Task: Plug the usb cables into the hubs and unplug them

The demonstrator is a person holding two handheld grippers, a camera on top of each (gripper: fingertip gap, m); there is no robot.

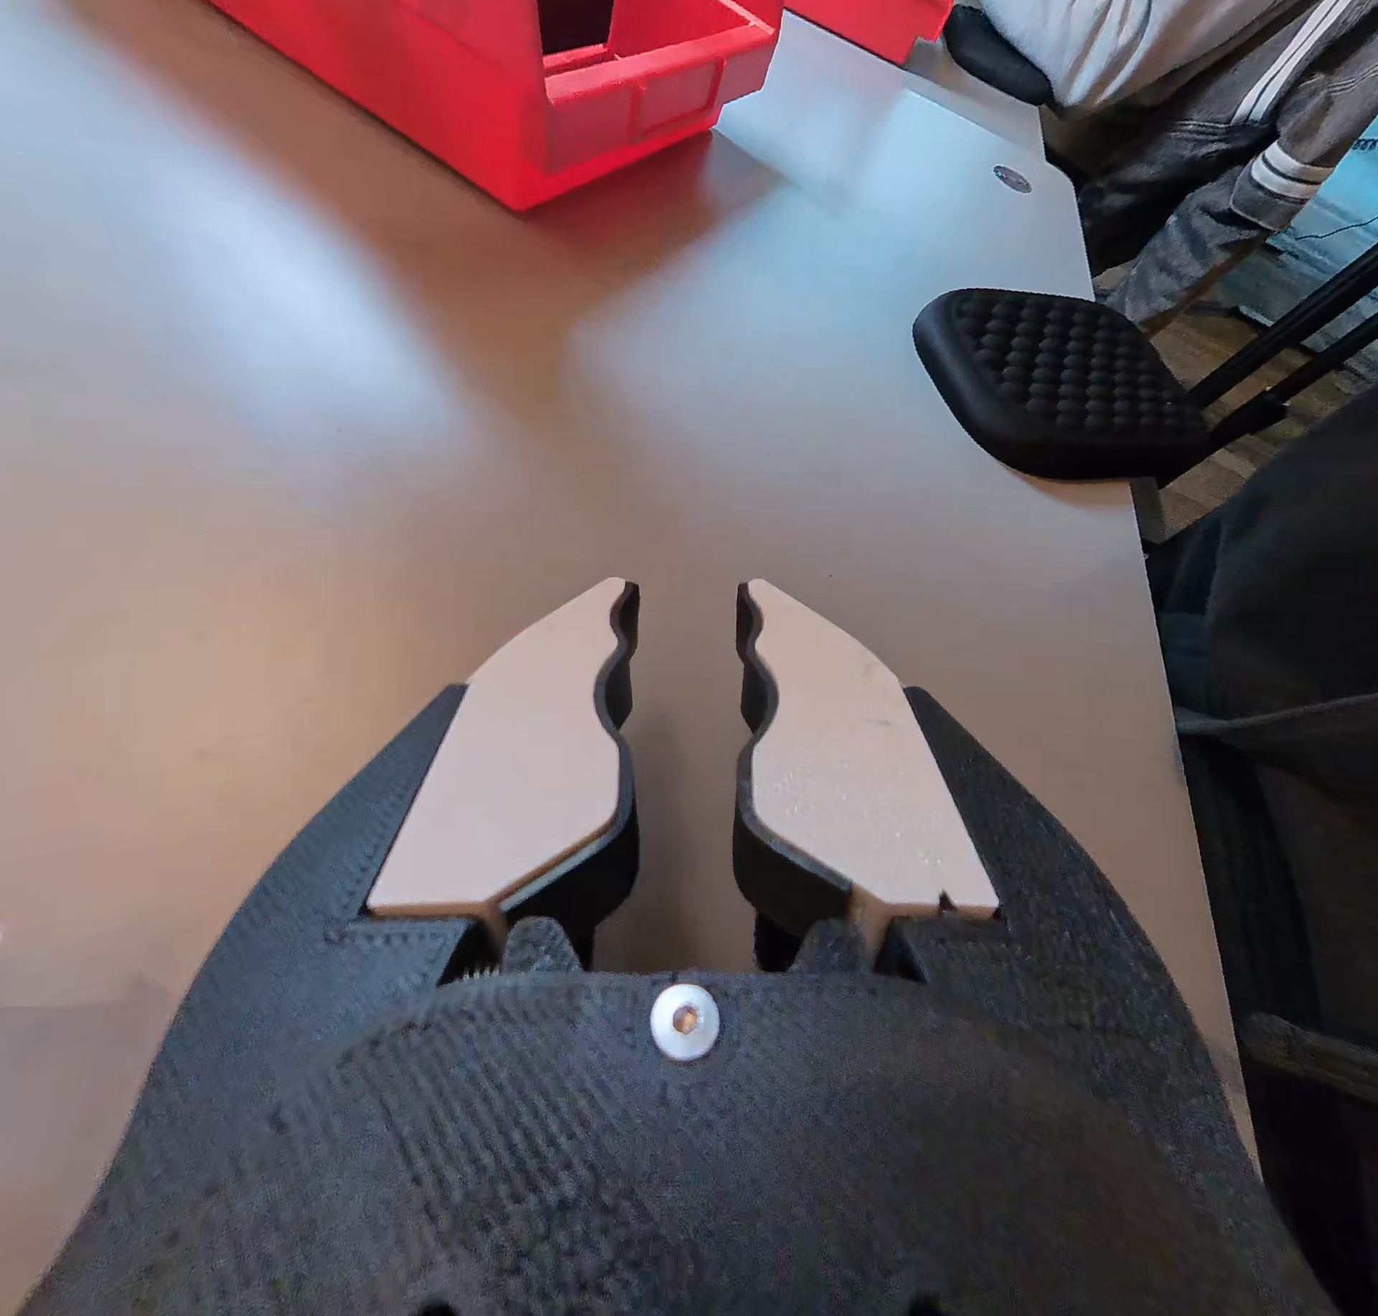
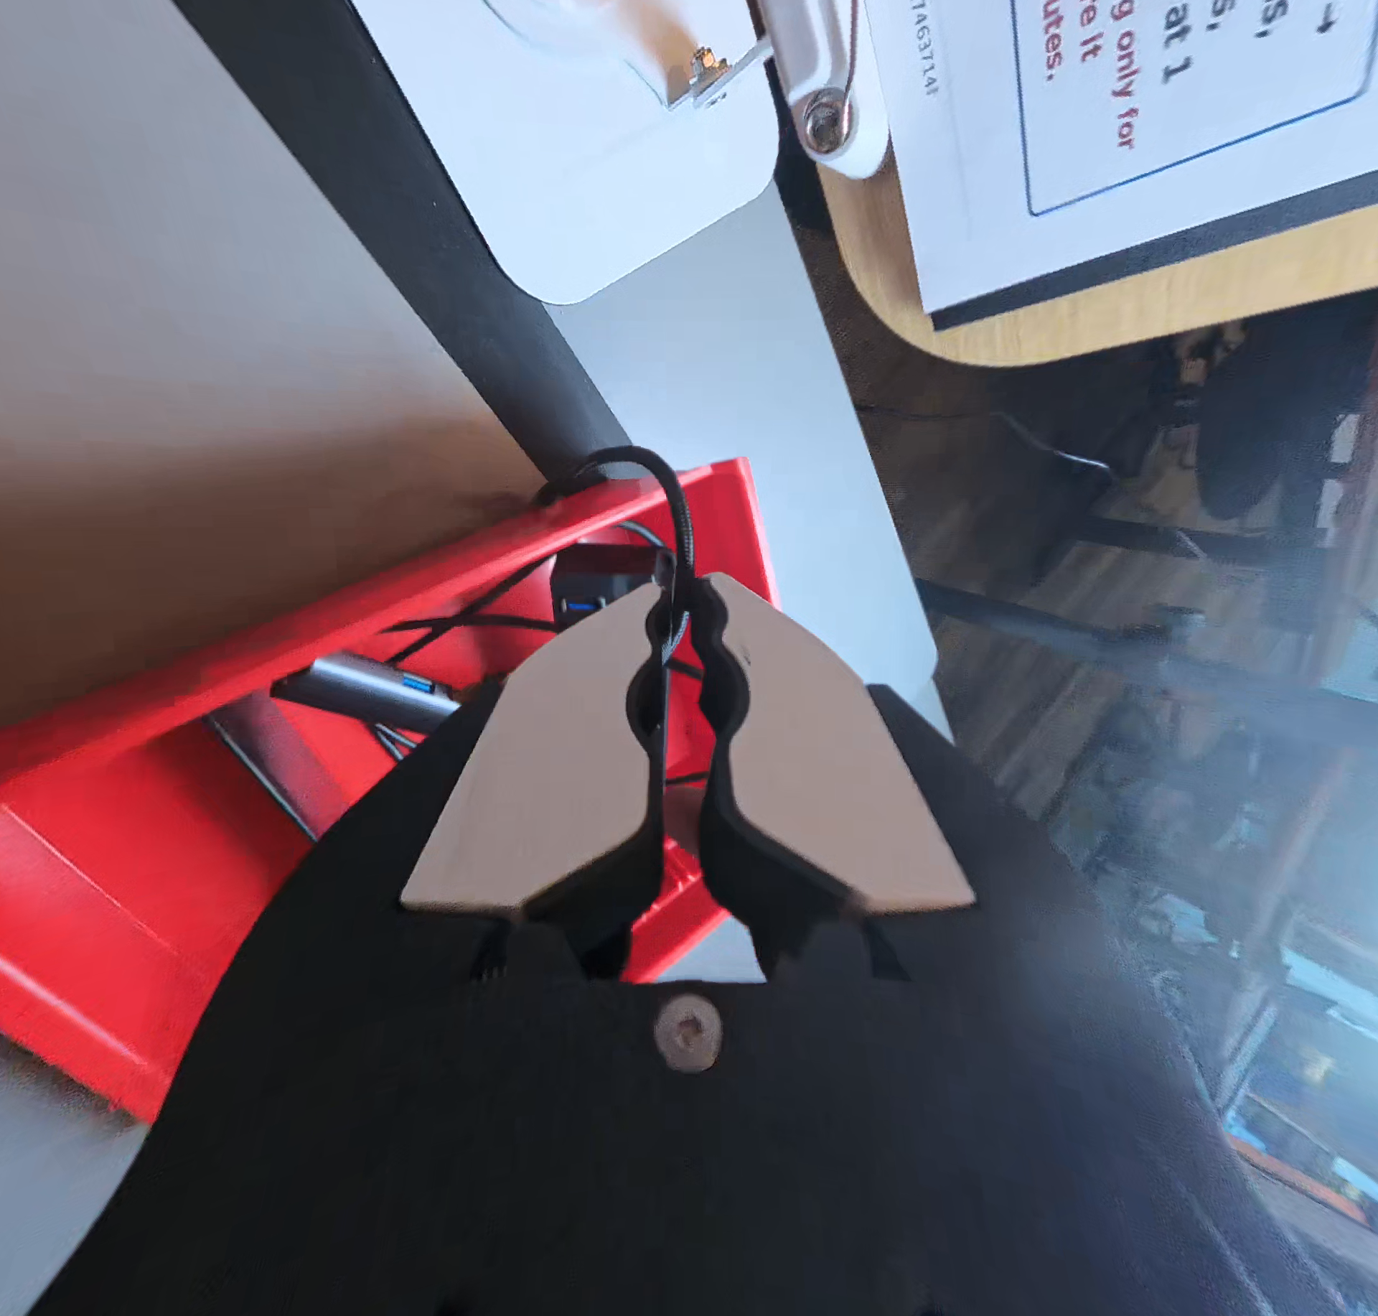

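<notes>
In the right wrist view my right gripper (image 2: 680, 594) is shut on a black braided usb cable (image 2: 682, 519) that arches up over the rim of a red bin (image 2: 477, 579). Inside the bin lie a black hub (image 2: 596, 571) with a blue port, a grey hub (image 2: 365, 683) with a blue port, and more black cables. In the left wrist view my left gripper (image 1: 687, 598) is open and empty, hovering over the bare table (image 1: 373, 422), well short of the red bins (image 1: 522, 64).
A black textured pad (image 1: 1059, 378) overhangs the table's right edge. A person's clothed leg (image 1: 1268, 758) is at the right. A white stand base (image 2: 596, 146) and a wooden board with a printed sheet (image 2: 1118, 161) lie beyond the bin. The right tips stand about 8 centimeters off the black hub (image 2: 596, 571).
</notes>
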